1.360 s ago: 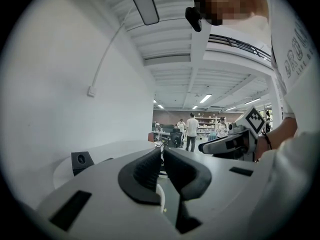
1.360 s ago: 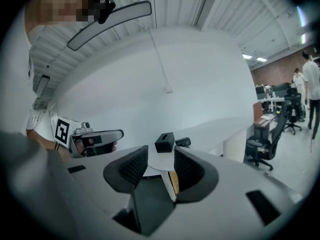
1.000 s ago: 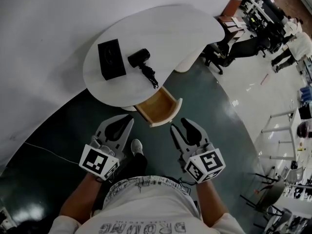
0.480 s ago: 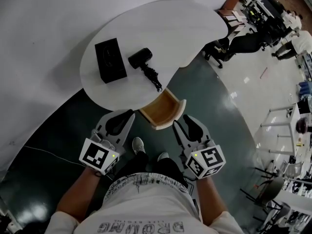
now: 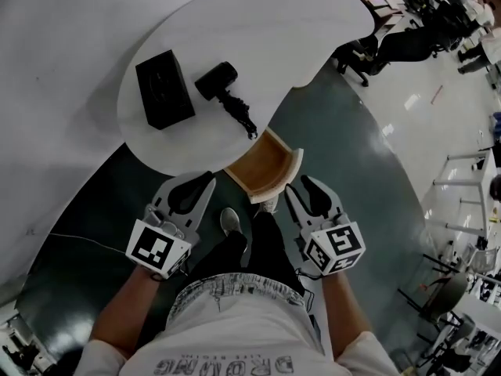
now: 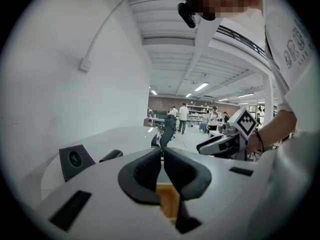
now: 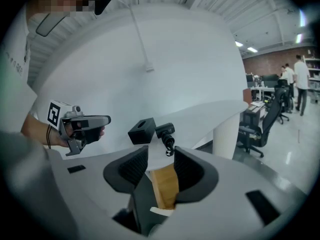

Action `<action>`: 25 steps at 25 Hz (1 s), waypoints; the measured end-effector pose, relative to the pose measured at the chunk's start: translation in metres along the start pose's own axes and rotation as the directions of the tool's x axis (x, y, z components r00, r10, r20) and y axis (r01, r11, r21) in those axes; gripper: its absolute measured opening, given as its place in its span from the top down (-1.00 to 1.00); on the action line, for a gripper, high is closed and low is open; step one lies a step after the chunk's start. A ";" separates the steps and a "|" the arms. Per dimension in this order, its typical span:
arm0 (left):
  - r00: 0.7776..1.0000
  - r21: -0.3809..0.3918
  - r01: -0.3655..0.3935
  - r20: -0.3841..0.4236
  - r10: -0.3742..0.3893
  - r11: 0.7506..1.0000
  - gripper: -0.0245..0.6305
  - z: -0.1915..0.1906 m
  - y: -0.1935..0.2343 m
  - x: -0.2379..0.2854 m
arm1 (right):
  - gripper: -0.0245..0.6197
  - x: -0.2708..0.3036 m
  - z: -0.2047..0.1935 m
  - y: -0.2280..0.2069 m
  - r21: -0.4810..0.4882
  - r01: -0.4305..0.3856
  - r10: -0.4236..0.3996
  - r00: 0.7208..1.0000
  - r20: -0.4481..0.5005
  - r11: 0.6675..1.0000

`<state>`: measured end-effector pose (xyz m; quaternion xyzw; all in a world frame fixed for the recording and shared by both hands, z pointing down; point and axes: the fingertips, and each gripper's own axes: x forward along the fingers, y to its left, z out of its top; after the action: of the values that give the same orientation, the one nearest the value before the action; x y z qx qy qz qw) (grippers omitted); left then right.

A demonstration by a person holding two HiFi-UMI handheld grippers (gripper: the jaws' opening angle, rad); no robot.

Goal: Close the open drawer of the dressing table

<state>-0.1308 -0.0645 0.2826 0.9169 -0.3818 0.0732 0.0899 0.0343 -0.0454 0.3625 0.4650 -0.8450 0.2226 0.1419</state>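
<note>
The white dressing table has its wooden drawer pulled out toward me, its white front facing my grippers. My left gripper hovers just left of the drawer, apart from it, and its jaws are shut and empty. My right gripper sits just right of the drawer front with a gap between its jaws; through that gap the drawer shows. Neither gripper touches the drawer.
A black box and a black hair dryer with its cord lie on the tabletop. The person's shoe stands under the drawer. Office chairs stand at the table's far right end. A cable crosses the floor at the left.
The person has stepped closer to the table. Both grippers have moved forward and now flank the drawer front. The drawer has not moved.
</note>
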 end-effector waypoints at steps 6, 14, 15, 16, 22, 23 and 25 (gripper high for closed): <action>0.997 -0.009 0.006 -0.076 -0.006 1.000 0.82 -0.028 -0.002 0.035 | 0.39 0.018 -0.026 -0.039 0.023 -0.011 0.012 0.999 -0.040 1.000; 0.984 -0.019 0.024 -0.174 -0.027 1.000 0.82 -0.068 -0.012 0.078 | 0.39 0.037 -0.082 -0.091 0.023 -0.017 0.020 0.993 -0.114 1.000; 0.982 -0.020 0.029 -0.186 -0.033 0.999 0.82 -0.073 -0.014 0.082 | 0.39 0.039 -0.090 -0.097 0.025 -0.019 0.022 0.992 -0.123 1.000; 0.980 -0.021 0.035 -0.197 -0.039 0.999 0.82 -0.079 -0.016 0.086 | 0.39 0.040 -0.098 -0.102 0.029 -0.021 0.025 0.991 -0.130 0.999; 0.961 -0.034 0.066 -0.268 -0.073 0.997 0.82 -0.117 -0.021 0.100 | 0.43 0.054 -0.158 -0.118 0.064 -0.030 0.041 0.982 -0.184 0.998; 0.957 -0.036 0.071 -0.279 -0.079 0.997 0.82 -0.125 -0.021 0.101 | 0.43 0.057 -0.171 -0.118 0.067 -0.031 0.044 0.979 -0.199 0.997; 0.952 -0.036 0.083 -0.292 -0.090 0.996 0.82 -0.137 -0.023 0.104 | 0.43 0.064 -0.195 -0.119 0.073 -0.037 0.052 0.973 -0.226 0.997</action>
<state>-0.0511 -0.0902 0.4349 0.9107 -0.3246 0.1999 0.1592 0.1082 -0.0481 0.5881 0.4221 -0.8254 0.3060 0.2168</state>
